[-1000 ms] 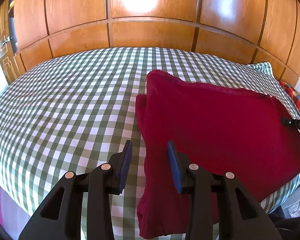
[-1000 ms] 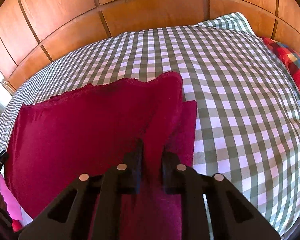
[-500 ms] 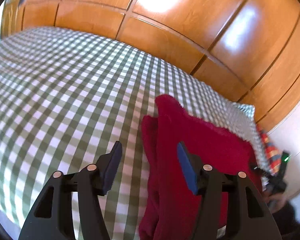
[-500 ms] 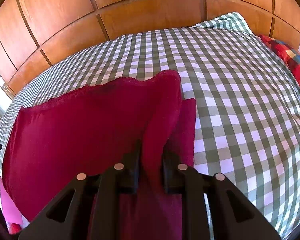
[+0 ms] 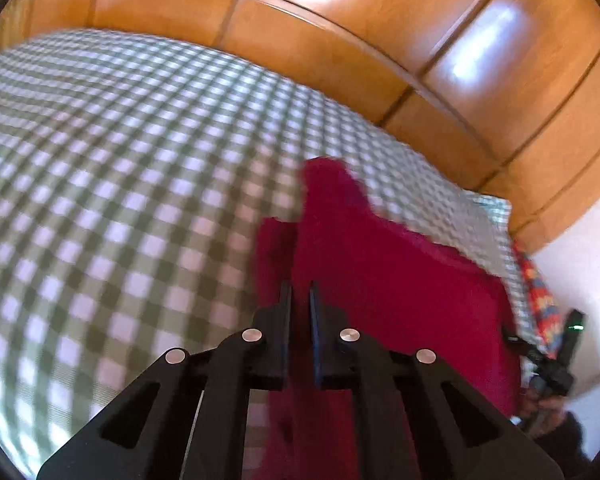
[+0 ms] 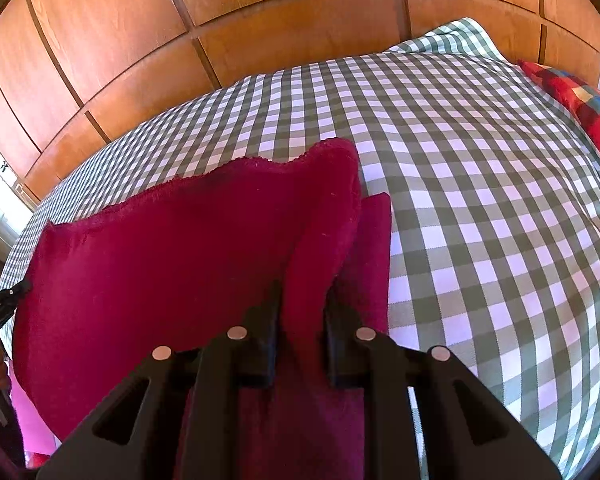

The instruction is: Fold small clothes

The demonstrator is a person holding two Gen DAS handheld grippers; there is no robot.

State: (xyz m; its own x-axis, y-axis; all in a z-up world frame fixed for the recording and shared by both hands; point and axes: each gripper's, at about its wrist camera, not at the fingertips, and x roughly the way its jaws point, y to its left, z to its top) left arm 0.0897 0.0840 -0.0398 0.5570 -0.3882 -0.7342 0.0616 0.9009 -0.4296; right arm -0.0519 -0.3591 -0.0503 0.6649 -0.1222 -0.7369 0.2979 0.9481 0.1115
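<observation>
With the crimson garment lying on the near part of the green-checked bedspread, its raised fold pinched at one end by the left gripper and at the other by the right gripper, both ends are best lifted level and carried over together.

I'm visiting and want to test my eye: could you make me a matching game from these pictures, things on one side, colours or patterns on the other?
Things:
1. cloth
2. bedspread
3. wall panels
4. pillow

Colours:
A. orange-brown wood
B. green and white checks
C. crimson
D. red with coloured squares

Pairs: 1-C, 2-B, 3-A, 4-D
</observation>
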